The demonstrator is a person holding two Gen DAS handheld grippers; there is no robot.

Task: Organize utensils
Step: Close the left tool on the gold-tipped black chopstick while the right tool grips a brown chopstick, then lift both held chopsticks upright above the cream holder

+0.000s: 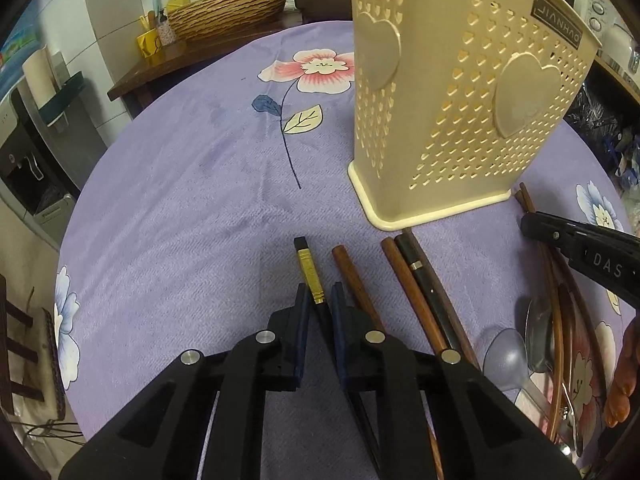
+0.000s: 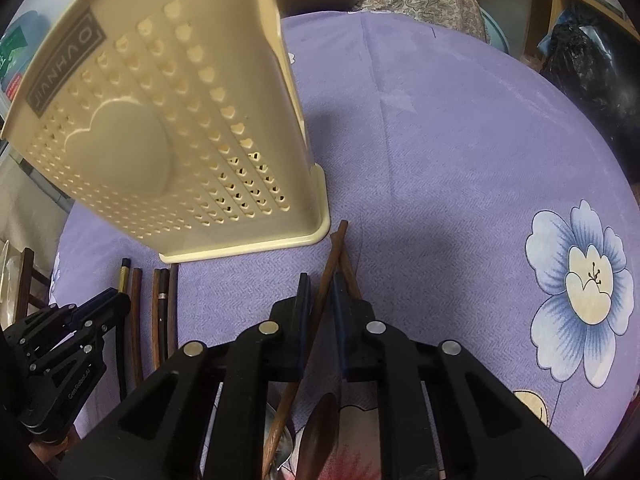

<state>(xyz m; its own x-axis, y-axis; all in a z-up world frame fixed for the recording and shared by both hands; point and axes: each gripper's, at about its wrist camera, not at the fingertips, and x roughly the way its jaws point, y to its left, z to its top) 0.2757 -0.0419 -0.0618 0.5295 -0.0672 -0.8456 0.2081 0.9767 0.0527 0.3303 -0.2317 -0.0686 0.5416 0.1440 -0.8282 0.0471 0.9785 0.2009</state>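
Observation:
A beige perforated utensil holder (image 1: 460, 100) (image 2: 160, 120) stands upright on the purple flowered tablecloth (image 1: 192, 184). My left gripper (image 1: 319, 300) is shut on a black chopstick with a gold band (image 1: 310, 268), whose end points toward the holder. My right gripper (image 2: 321, 292) is shut on a brown wooden chopstick (image 2: 334, 248) just right of the holder's base; a second brown stick (image 2: 350, 276) crosses under it. Several brown and black chopsticks (image 1: 400, 280) lie between the two grippers. A grey plastic spoon (image 1: 504, 352), a metal spoon (image 1: 540, 328) and a wooden spoon (image 2: 320, 428) lie near the front edge.
A woven basket (image 1: 228, 10) with bottles beside it sits on a dark wooden side table (image 1: 160, 72) behind the round table. A water dispenser (image 1: 32, 152) stands at the left. A black bag (image 2: 588, 68) and shelving are at the far right.

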